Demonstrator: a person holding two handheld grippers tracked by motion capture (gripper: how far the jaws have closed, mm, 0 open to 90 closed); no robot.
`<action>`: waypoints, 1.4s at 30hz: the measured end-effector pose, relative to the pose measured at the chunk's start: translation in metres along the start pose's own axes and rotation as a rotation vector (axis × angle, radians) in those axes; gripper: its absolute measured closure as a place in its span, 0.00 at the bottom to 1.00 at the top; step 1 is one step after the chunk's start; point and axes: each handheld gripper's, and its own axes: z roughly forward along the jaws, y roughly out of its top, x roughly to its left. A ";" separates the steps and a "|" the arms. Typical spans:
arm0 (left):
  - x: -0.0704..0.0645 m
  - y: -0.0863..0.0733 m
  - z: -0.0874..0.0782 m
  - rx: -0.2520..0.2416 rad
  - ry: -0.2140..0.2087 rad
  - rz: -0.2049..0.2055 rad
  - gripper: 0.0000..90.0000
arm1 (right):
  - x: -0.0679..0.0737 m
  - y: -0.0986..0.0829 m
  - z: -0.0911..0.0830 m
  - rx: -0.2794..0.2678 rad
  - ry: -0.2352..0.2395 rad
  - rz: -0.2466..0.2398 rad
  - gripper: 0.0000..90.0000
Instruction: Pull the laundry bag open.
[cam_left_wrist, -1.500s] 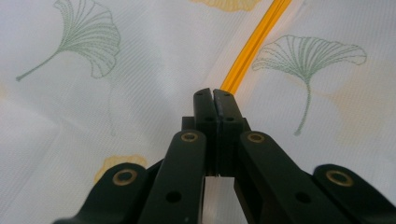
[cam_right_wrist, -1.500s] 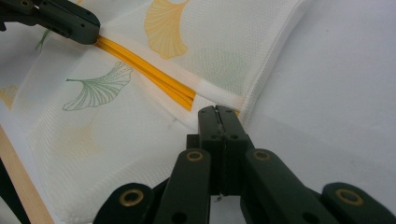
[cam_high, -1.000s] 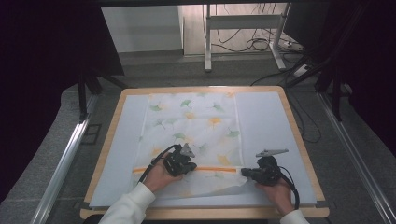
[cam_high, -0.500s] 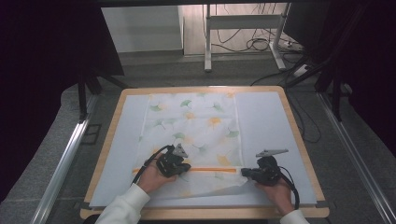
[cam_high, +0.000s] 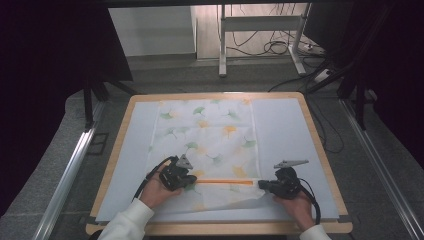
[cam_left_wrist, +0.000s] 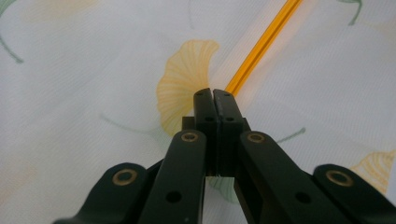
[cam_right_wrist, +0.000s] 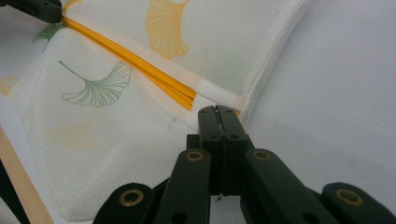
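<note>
Orange zipper (cam_high: 224, 181) ran straight between the claws across the mesh bag (cam_high: 210, 135): left claw (cam_high: 190, 179) pinched shut at its slider end, right claw (cam_high: 262, 184) clamping the bag's corner.

**A dim room around a lit table**

A wooden-rimmed table (cam_high: 320, 150) carries a pale mat (cam_high: 285, 130) — the brightest surface here. Grey carpet (cam_high: 60, 150) spreads around it, crossed by metal rails (cam_high: 65, 175) on both sides. Beyond, a white wall panel (cam_high: 150, 30), a metal stand (cam_high: 260, 35) and loose cables (cam_high: 270, 47) — darkness flanks everything.
</note>
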 end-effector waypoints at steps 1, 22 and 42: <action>0.001 -0.001 -0.001 0.002 0.001 0.002 1.00 | 0.000 0.000 0.000 0.001 0.000 0.000 1.00; 0.015 -0.022 -0.016 0.005 0.038 -0.050 1.00 | 0.000 0.000 0.000 0.000 0.001 -0.005 1.00; 0.033 -0.050 -0.036 0.007 0.063 -0.126 1.00 | 0.001 0.000 0.000 0.001 -0.004 -0.013 1.00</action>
